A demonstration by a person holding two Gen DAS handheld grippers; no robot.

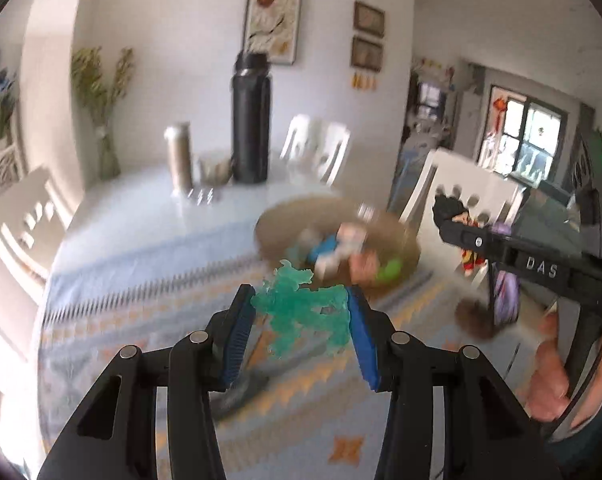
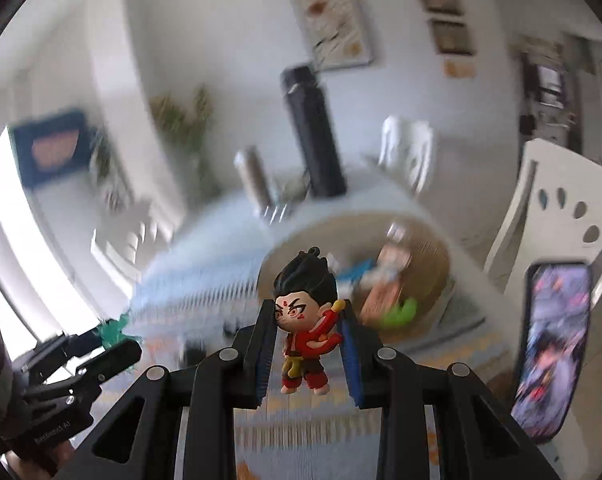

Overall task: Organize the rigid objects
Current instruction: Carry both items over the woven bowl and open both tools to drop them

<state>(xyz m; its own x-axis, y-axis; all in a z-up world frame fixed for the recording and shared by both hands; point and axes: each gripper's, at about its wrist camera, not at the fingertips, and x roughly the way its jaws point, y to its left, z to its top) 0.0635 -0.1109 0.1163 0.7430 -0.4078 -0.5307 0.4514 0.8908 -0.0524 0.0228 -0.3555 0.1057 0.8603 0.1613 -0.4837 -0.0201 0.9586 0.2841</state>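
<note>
My left gripper (image 1: 299,308) is shut on a translucent green figurine (image 1: 305,312) and holds it above the patterned tablecloth (image 1: 149,320). My right gripper (image 2: 305,320) is shut on a red-robed, black-haired figurine (image 2: 307,320), also held in the air. A round woven basket (image 1: 405,236) with several small toys stands just beyond both grippers; it also shows in the right wrist view (image 2: 433,256). The right gripper (image 1: 457,220) shows at the right of the left wrist view, and the left gripper with the green figurine (image 2: 115,330) at the lower left of the right wrist view.
A tall black bottle (image 1: 251,120), a steel tumbler (image 1: 179,156) and a small glass (image 1: 215,170) stand at the table's far side. White chairs (image 1: 457,184) surround the table. A phone (image 2: 553,348) lies at the right on the table.
</note>
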